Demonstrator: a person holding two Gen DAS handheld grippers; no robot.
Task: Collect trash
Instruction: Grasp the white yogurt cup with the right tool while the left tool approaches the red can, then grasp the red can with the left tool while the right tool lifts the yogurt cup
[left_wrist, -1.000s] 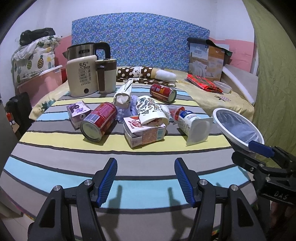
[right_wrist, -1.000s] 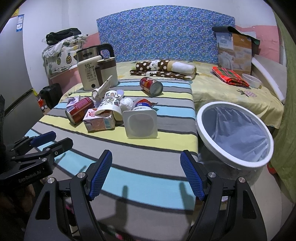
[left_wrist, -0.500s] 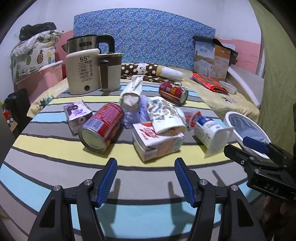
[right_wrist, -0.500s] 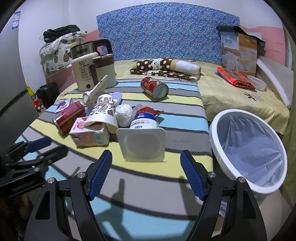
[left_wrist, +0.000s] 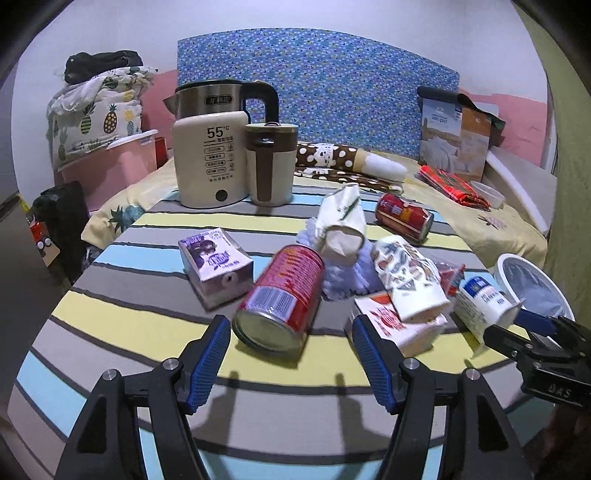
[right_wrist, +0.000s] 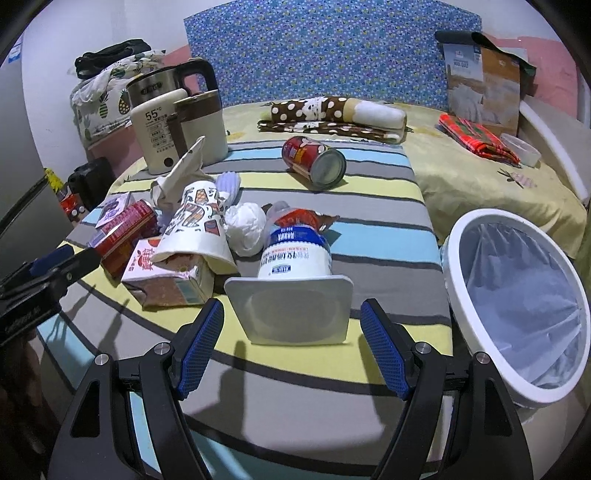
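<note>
left gripper (left_wrist: 290, 349), jaws opening and empty, faces the red can (left_wrist: 280, 301) at lower centre; right gripper (right_wrist: 291, 347), wide and empty, faces the yogurt cup (right_wrist: 293, 284); either round item may roll off if nudged.

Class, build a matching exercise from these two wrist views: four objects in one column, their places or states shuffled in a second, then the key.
Column 1
1. yogurt cup
2. near red can
3. trash bin
4. kettle

Column 2
A. upright, at the back
B. on its side, before the left gripper
C. beside the bed, bag-lined
D. on its side, before the right gripper

Pairs: 1-D, 2-B, 3-C, 4-A
</note>
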